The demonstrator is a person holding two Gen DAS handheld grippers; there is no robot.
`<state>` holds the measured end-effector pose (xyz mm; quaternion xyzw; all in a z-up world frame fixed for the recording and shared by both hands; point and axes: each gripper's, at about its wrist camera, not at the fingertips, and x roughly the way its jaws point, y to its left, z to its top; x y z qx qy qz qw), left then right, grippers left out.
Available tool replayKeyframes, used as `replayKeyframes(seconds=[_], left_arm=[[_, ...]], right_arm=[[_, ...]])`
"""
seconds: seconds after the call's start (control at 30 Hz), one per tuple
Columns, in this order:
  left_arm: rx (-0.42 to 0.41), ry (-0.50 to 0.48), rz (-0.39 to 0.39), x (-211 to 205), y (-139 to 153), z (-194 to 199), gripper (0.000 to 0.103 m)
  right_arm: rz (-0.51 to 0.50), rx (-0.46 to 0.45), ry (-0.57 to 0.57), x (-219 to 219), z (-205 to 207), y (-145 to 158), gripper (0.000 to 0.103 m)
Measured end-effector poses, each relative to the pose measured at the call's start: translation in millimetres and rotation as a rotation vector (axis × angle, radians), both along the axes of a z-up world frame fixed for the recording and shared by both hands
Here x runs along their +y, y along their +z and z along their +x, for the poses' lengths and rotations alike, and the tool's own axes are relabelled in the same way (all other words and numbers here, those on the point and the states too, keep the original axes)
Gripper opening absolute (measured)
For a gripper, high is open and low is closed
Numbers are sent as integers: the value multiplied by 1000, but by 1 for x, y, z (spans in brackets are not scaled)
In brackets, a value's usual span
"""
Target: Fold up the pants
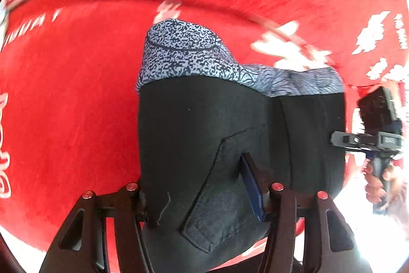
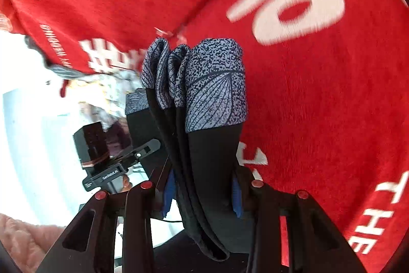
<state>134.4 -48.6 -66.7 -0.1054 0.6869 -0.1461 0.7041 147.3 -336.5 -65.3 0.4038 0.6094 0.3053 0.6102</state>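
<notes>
**Now both tongs grip the pants above the red cloth**

Your left tongs [image 1: 204,198] are clamped on the black pants [image 1: 204,134], which hang forward from their fingers, with the speckled blue-grey band at the far end. Your right tongs [image 2: 202,192] pinch a bunched edge of the same pants [image 2: 209,152], several layers gathered between the blue pads [image 2: 237,198]. Beyond both tongs lies a red cloth [image 1: 76,94] with white lettering. To the right of your left tongs, the other tongs meet the garment's edge.
</notes>
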Motion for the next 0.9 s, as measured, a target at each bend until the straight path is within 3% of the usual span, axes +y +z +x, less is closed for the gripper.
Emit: replayKeyframes(seconds=[0.03,0.13,0.23,0.27,0.3,0.33,0.43,0.5,0.57,0.6,0.63,0.67,0.73,0.8,0.9], left_arm=[[1,20,9,3,-4,-2,67],[-25,94,-6,17,5,0,67],[-78,145,-2,36,25,7,67],[-100,152,25,42,30,9,67],[-115,154,49,48,33,13,67],[-127,157,83,54,34,20,67],[-108,160,139,52,17,39,67],[-81,166,181,50,1,44,67],[-76,189,204,51,-11,45,75],[-89,203,211,54,-13,45,85],[-95,208,208,61,-12,43,88],[-92,212,200,64,-13,43,88],[-76,208,184,70,-11,41,88],[-91,172,224,71,0,37,88],[-124,111,281,66,19,23,88]], right_arm=[[-65,-3,-4,3,0,-1,46],[-213,8,-15,1,-2,5,63],[-341,-50,1,-1,-6,31,62],[-352,-77,-10,-2,-6,41,58],[-363,-113,-26,-2,-6,55,42],[-373,-141,-39,-6,-6,62,33],[-370,-212,-54,7,3,79,29],[-387,-217,-10,35,17,74,29],[-485,-210,60,63,27,57,29],[-538,-212,82,71,30,48,25],[-576,-235,91,78,34,41,23],[-568,-265,71,78,36,43,23],[-540,-231,54,72,40,46,23],[-498,-204,33,63,34,55,30],[-534,-182,29,48,12,66,61]])
